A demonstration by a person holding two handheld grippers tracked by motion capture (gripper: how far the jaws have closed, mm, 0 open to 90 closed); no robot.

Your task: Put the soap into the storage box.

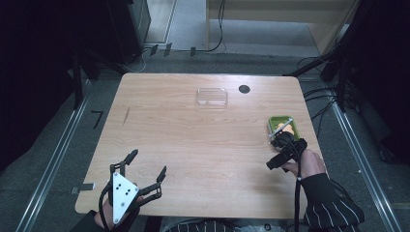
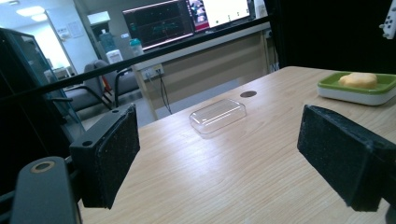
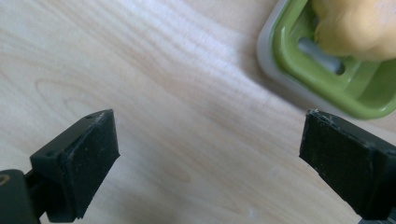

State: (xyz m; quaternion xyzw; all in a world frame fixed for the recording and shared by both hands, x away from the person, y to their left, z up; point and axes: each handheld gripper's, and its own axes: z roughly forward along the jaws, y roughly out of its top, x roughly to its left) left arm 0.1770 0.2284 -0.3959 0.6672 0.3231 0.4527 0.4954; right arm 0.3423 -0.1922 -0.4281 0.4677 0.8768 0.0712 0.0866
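Left gripper (image 1: 147,163) at the near-left corner of the table (image 1: 193,145), held low in the left hand (image 1: 109,217); grey plate on top, jaws spread wide with nothing between them, pointing up the table toward the far side; in the left gripper view its pads (image 2: 109,151) frame bare wood, and beyond them a clear lid (image 2: 218,115) lying flat on the table.

Right gripper (image 1: 282,140) near the right edge; the right hand (image 1: 309,162) grips it from behind, striped sleeve (image 1: 333,208) entering from the bottom right, forearm angled up and inward; cable trailing down past the wrist; jaw tips hard to make out from above, apparently at the near end of the green dish (image 1: 282,126); the right gripper view shows jaws spread, nothing held, wood between the pads (image 3: 88,158), the dish (image 3: 299,65) just beyond the right pad.

Dish holds a yellow soap-like lump (image 3: 355,25), resting over a slot in its base; white rim beneath the green.

Clear lid (image 1: 212,96) far centre; small dark hole (image 1: 244,89) just right of it; both well apart from either gripper.
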